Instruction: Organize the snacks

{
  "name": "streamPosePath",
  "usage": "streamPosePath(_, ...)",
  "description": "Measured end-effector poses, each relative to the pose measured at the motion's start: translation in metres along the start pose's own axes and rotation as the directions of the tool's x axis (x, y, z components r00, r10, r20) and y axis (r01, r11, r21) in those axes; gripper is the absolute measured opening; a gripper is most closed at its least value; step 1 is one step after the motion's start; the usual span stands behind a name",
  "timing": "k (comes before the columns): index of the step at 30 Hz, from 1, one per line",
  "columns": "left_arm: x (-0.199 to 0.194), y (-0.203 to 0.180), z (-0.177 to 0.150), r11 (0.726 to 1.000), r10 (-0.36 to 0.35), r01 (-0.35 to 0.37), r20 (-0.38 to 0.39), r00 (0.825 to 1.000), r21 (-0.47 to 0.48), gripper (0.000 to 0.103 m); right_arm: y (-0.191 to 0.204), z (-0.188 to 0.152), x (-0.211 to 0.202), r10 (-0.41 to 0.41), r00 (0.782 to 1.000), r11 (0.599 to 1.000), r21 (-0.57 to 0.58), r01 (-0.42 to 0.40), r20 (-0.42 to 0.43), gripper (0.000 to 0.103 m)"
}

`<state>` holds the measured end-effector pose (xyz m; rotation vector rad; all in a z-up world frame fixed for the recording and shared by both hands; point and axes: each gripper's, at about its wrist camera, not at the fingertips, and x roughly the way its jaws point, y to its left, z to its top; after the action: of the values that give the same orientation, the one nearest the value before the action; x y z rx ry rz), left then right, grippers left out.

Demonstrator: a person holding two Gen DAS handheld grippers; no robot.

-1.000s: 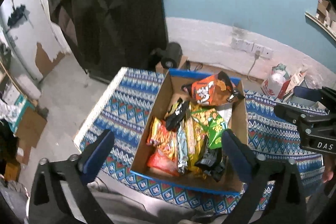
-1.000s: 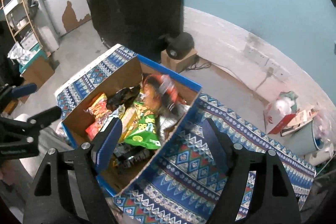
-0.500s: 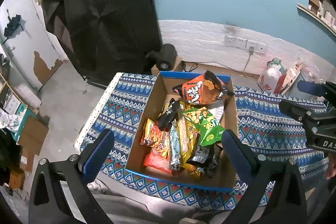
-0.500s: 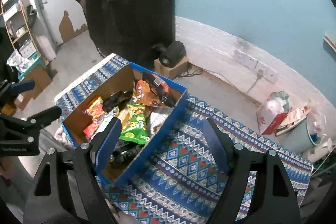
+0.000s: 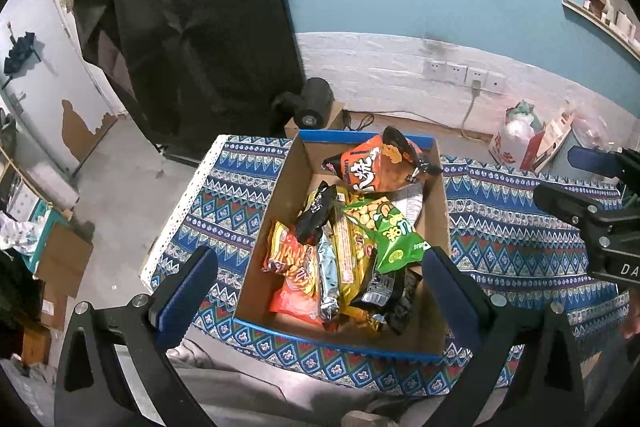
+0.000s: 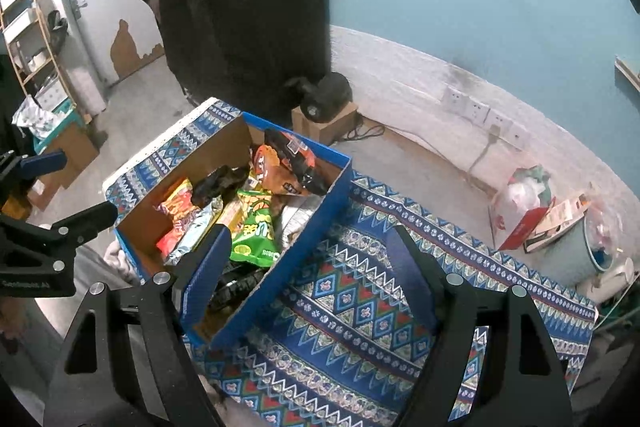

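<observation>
A blue-edged cardboard box (image 5: 272,211) (image 6: 320,211) sits on a blue patterned cloth (image 5: 224,195) (image 6: 360,299) and holds several snack packs. An orange pack (image 5: 372,167) (image 6: 280,167) leans at the far end, a green pack (image 5: 392,235) (image 6: 256,231) lies in the middle, red and yellow packs (image 5: 292,255) at the left. My left gripper (image 5: 320,287) is open and empty above the box's near end. My right gripper (image 6: 308,263) is open and empty, above the box's right wall and the cloth.
A black sheet (image 5: 192,27) hangs behind the table. A black cylinder on a small carton (image 5: 316,103) stands on the floor by the wall. A red and white bag (image 5: 516,139) and a pail (image 6: 576,243) stand at the right. Shelves (image 6: 28,27) stand far left.
Both grippers have risen and pulled back from the box, so it looks smaller and more of the wall shows. Both stay open and empty. The snacks have not moved.
</observation>
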<state>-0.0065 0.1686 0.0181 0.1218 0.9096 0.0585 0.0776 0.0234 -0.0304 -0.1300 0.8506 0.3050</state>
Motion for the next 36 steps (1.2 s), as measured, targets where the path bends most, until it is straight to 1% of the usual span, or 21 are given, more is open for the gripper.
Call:
streamPosePath(7, 0.0005, 0.0005, -0.0002, 1.0, 0.013, -0.013, -0.001, 1.0, -0.003, 0.103, 0.0002, -0.0004, -0.0006, -0.002, 1.0, 1.0, -0.001, 0.002, -0.007, 0.079)
streamPosePath(12, 0.0008, 0.0033, -0.0012, 1.0, 0.008, -0.008, -0.005, 1.0, -0.015, 0.103, 0.0006, -0.0004, -0.0001, -0.003, 1.0, 1.0, -0.004, 0.003, -0.009, 0.079)
streamPosePath(17, 0.0038, 0.0038, -0.0019, 1.0, -0.012, 0.012, -0.021, 1.0, -0.017, 0.103, 0.0003, -0.0017, 0.0004, -0.004, 1.0, 1.0, -0.009, 0.004, -0.01, 0.079)
streamPosePath(36, 0.0031, 0.0034, -0.0028, 1.0, 0.002, -0.002, -0.022, 1.0, -0.01, 0.103, -0.0018, -0.0032, 0.0001, -0.005, 1.0, 1.0, -0.015, 0.005, -0.012, 0.079)
